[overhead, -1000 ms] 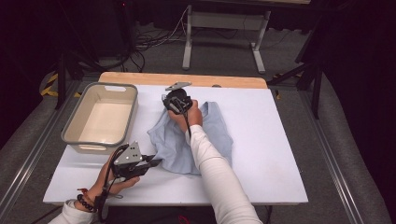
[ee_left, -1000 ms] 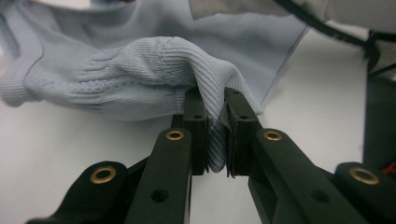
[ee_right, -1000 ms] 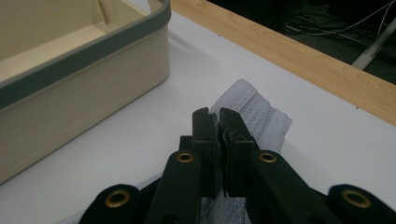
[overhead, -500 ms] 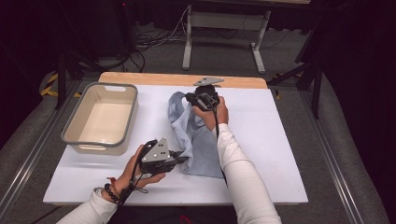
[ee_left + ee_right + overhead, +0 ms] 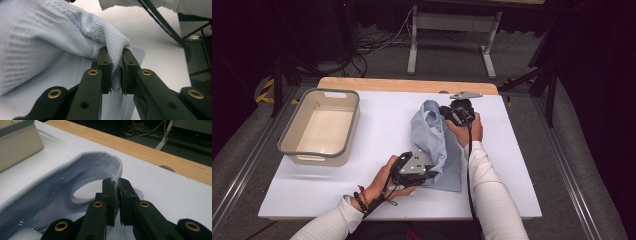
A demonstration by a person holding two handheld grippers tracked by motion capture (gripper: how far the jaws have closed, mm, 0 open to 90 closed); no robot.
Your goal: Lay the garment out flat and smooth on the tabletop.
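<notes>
On white table [image 5: 362, 180], both hand-held grippers clamping sweater [image 5: 434, 145]

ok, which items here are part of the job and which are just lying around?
In use:
- light blue knit garment
- left gripper, fingers shut on its ribbed edge
- right gripper, fingers shut on its far edge

Lying about:
- beige tub, left on the table

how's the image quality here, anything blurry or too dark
High view: soft overall, white table bright, surroundings nearly black. Left gripper view: knit sweater sharp by the claw, its bottom edge blurred. Right gripper view: far wooden edge and tub out of focus.
</notes>
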